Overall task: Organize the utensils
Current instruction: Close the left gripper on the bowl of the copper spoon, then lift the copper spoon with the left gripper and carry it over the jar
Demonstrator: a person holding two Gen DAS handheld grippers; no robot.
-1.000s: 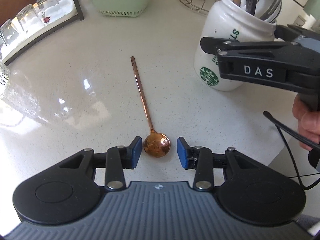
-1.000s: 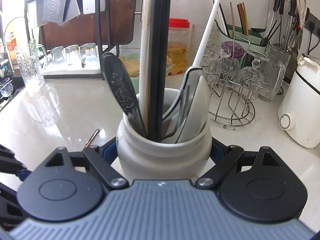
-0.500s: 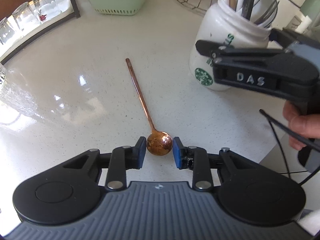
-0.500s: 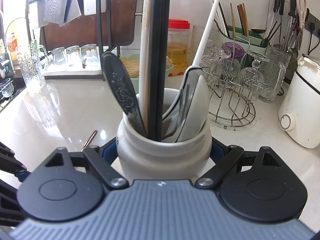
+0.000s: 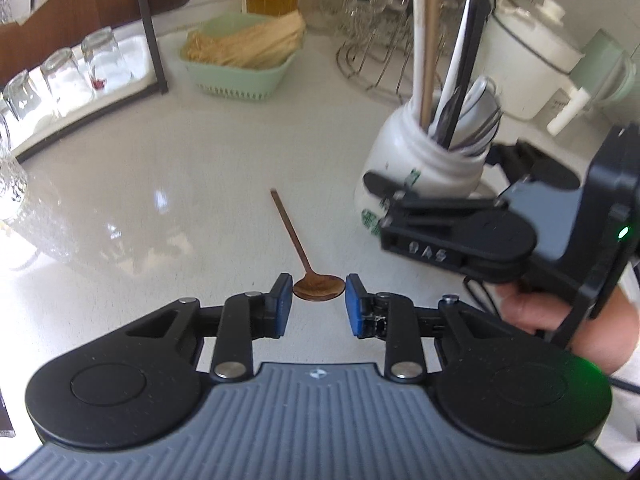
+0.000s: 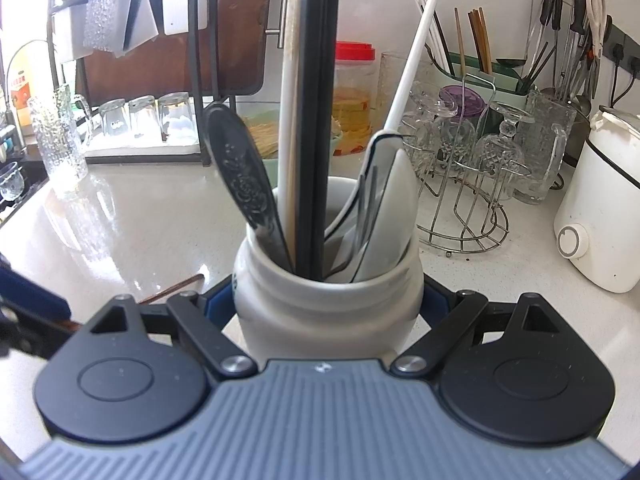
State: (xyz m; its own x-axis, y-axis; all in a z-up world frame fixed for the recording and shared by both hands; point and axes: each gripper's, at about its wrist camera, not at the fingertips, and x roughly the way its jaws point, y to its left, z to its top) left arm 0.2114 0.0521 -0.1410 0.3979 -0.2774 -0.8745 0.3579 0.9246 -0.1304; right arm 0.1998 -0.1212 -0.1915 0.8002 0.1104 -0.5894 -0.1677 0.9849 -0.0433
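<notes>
Left wrist: one copper spoon (image 5: 319, 287), one white jar (image 5: 416, 168), three glasses (image 5: 64, 76).

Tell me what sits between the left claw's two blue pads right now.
The bowl of the copper spoon sits between the left claw pads, its handle pointing away over the counter; the left wrist view shows it.

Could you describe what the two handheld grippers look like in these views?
Both are alike: a ribbed grey body, two round black housings, black linkage arms with silver pivot pins, and blue pads on the fingers. The left gripper shows this up close. The right gripper, seen side-on, bears raised letters DAS, a green indicator light, and a thin black cable trailing from its handle.
</notes>
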